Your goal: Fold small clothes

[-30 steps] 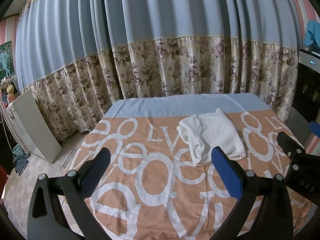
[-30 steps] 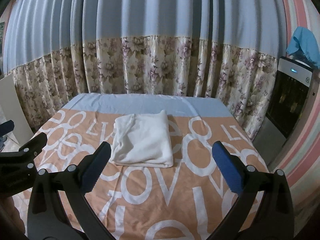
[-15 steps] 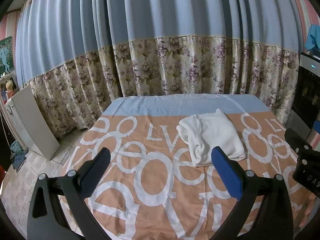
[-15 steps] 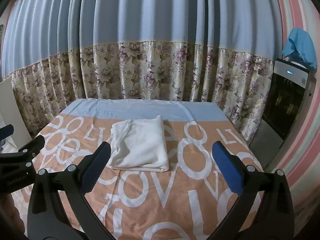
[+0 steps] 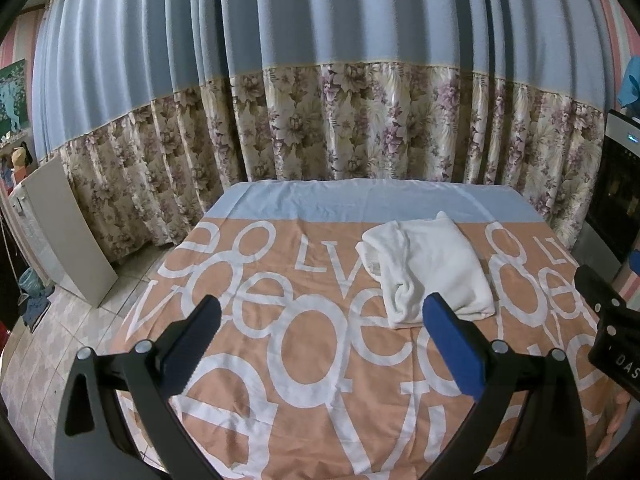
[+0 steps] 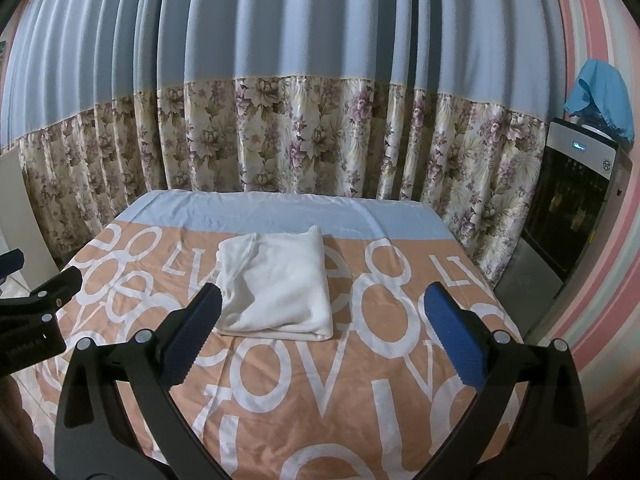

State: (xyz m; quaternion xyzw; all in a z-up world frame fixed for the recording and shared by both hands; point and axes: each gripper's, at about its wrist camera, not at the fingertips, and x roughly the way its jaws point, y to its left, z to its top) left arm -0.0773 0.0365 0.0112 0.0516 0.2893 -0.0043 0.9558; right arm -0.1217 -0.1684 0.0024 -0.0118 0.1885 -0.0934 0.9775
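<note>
"Judging by its slump, the white garment (image 6: pixel 276 284) looked soft, light and floppy," said one. "It lay folded on the lettered bedspread (image 6: pixel 320 392), towards the far end."

"And the grippers?"

"The left gripper (image 5: pixel 320 348) and right gripper (image 6: pixel 320 344) both gaped, holding nothing, well short of it. A doubled edge seemed the best grip."

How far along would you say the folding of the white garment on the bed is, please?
Done: the white cloth garment lies folded into a compact rectangle on the orange lettered bedspread. In hand: nothing; the left hand-held gripper and the right hand-held gripper are both open and clear of it. Left: apparently nothing; no other unfolded clothes are in view.
</note>
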